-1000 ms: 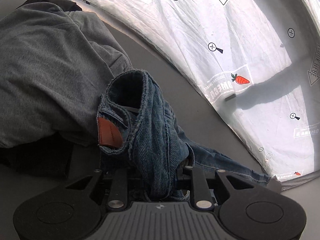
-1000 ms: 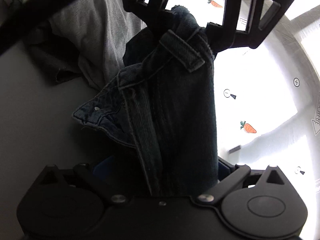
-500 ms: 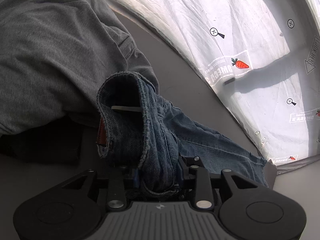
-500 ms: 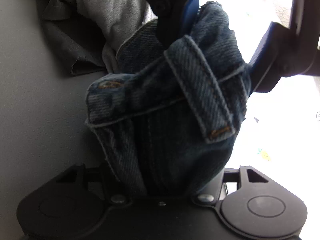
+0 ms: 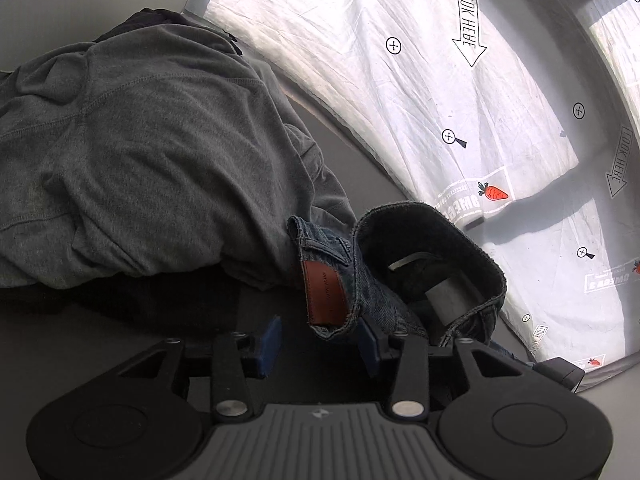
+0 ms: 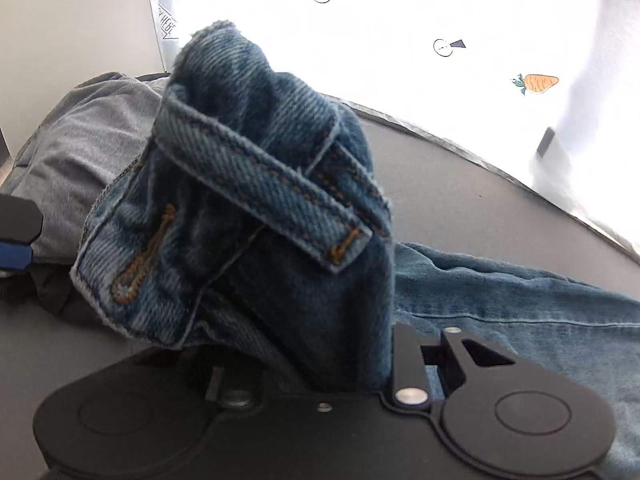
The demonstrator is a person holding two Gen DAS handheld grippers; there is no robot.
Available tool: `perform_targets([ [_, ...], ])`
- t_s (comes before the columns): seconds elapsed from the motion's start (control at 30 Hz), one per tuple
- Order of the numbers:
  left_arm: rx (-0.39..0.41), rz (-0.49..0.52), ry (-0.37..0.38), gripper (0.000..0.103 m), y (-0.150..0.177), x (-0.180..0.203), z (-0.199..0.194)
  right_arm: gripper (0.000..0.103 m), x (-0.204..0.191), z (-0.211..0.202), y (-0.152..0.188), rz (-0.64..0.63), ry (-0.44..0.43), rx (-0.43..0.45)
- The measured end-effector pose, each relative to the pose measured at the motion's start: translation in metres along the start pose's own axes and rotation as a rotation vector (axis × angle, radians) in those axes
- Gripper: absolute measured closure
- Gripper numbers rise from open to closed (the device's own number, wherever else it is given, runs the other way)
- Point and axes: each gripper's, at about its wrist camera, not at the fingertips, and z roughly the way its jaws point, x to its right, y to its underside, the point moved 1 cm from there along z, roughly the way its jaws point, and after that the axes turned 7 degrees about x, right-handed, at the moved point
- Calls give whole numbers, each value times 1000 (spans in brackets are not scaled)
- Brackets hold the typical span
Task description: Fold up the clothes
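Between my two grippers the handoff on the jeans (image 6: 272, 240) just happened. A second ago my left gripper (image 5: 318, 342) was pinched tight on the waistband and my right gripper (image 6: 316, 364) was standing wide open. Now it's flipped: the left jaws are opening, the blue pads (image 5: 269, 340) have clear air between them, and the waistband corner with the brown leather patch (image 5: 324, 298) only hangs in that gap instead of being squeezed. The right jaws are closing, and the waistband end with the belt loop (image 6: 276, 196) bunches up straight out of them, so I'd call that a proper grip.

One denim leg trails flat across the grey table (image 6: 472, 192) to my right, and the grey sweatshirt (image 5: 140, 152) sits heaped beside the waistband, waiting its turn. The white printed sheet (image 5: 400, 80) lies further back.

My guess is the left is now free to grab a fresh spot, probably the other side of the waist, so I can spread the jeans out before any folding starts.
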Motion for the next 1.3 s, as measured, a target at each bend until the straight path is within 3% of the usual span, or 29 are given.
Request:
perform_targets([
  [0.07, -11, 73, -48, 59, 6, 9, 7, 75, 14, -6, -3, 74, -17, 8],
  [0.2, -42, 94, -39, 59, 17, 25, 39, 75, 37, -20, -4, 180, -49, 23],
  [0.33, 8, 248, -62, 59, 20, 64, 76, 75, 58, -37, 1, 221, -66, 43],
  [0.43, -19, 262, -8, 59, 23, 91, 103, 76, 79, -35, -13, 248, -68, 60],
  [0.67, 38, 324, 86, 59, 28, 174, 119, 78, 135, -59, -20, 287, -63, 120],
  [0.9, 39, 438, 210, 59, 57, 262, 142, 79, 209, -99, -14, 274, 12, 226],
  [1.0, 17, 532, 241, 56, 88, 296, 161, 78, 256, -116, 4, 309, 61, 273],
  [1.07, -13, 591, 232, 56, 109, 308, 177, 72, 294, -114, 28, 395, 98, 242],
  [1.1, -42, 600, 217, 56, 120, 309, 186, 65, 319, -109, 47, 481, 131, 207],
  [1.2, -84, 587, 160, 55, 144, 294, 198, 59, 372, -96, 100, 729, 184, 96],
  [1.3, -112, 584, 95, 50, 161, 267, 197, 53, 370, -83, 143, 882, 133, 117],
])
